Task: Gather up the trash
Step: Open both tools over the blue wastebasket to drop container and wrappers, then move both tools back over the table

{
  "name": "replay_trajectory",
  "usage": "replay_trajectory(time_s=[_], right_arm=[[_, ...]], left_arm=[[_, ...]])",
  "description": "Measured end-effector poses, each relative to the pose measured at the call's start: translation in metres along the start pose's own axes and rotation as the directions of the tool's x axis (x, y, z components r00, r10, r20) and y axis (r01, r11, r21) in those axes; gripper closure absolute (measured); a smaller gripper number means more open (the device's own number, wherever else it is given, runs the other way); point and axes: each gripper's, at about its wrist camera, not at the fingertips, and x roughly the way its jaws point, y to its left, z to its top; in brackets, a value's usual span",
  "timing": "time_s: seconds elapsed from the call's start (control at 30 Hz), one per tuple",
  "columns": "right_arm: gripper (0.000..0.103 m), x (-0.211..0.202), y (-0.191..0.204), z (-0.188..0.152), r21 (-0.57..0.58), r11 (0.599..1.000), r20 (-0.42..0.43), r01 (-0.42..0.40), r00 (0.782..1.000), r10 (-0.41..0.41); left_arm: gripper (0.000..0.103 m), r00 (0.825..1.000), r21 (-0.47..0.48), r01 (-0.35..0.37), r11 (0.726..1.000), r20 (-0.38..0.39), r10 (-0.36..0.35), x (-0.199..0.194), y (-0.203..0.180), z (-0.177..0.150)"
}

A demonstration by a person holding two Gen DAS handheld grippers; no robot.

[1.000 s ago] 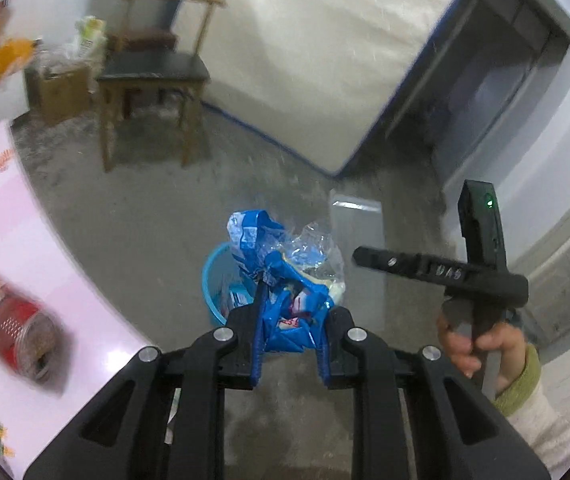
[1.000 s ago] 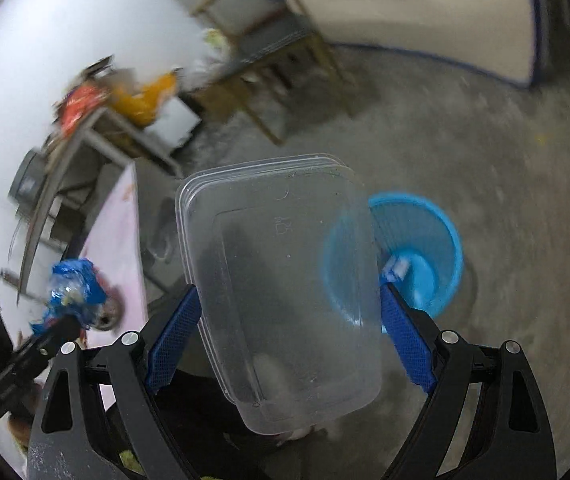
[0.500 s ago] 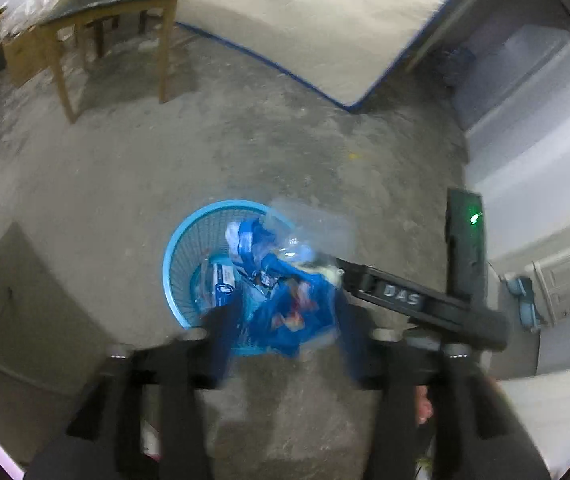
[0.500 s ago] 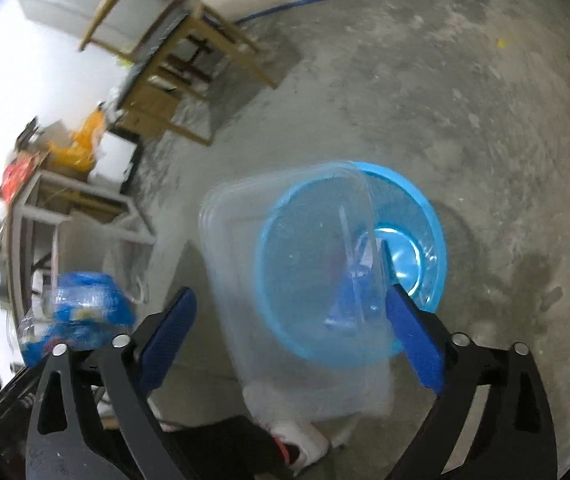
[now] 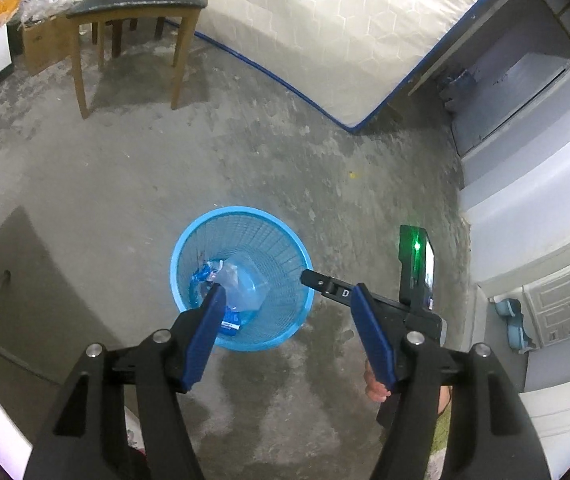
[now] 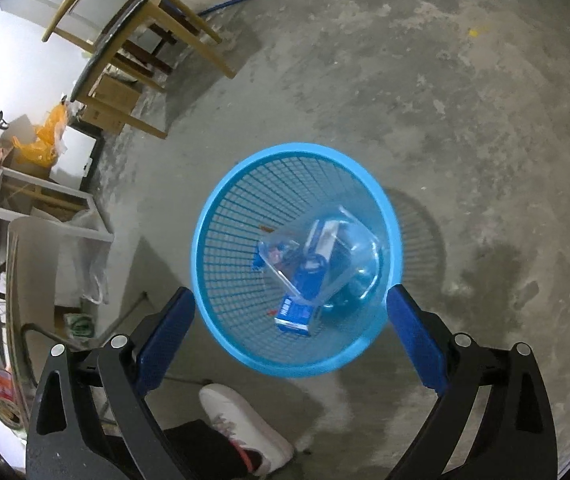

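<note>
Both grippers hang over the blue mesh bin [image 6: 221, 280] on the concrete floor. Left gripper [image 5: 287, 300]: jaws have just been opening, nothing between them. Right gripper [image 6: 289, 312]: fingers spread wide, empty too. Inside the bin lie a clear plastic container [image 6: 349, 252], a blue wrapper [image 5: 205, 270] and a small blue carton [image 6: 295, 316] (its print unreadable). A wooden chair [image 5: 137, 4] stands far left.

Black grippers, blue fingers [image 6: 415, 340]

One blue mesh bin [image 6: 221, 280], one clear plastic container [image 6: 349, 248], one small blue carton [image 6: 295, 316], two wooden chairs [image 5: 137, 0].
</note>
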Motion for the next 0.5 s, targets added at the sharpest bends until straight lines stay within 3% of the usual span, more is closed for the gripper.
replay_trajectory(time_s=[0.2, 0.37, 0.5], right_arm=[[0.011, -0.031, 0.013, -0.014, -0.082, 0.997, 0.073, 0.009, 0.997, -0.003], [0.011, -0.082, 0.052, -0.033, -0.216, 0.974, 0.135, -0.064, 0.986, 0.095], [0.011, -0.125, 0.099, -0.051, -0.349, 0.925, 0.163, -0.148, 0.963, 0.216]], left_arm=[[0.037, 0.998, 0.007, 0.002, 1.000, 0.056, -0.002, -0.050, 0.004, -0.031], [0.034, 0.989, -0.029, -0.006, 1.000, 0.147, 0.010, -0.107, 0.020, -0.066], [0.029, 0.968, -0.060, -0.061, 0.996, 0.241, 0.073, -0.166, 0.045, -0.110]])
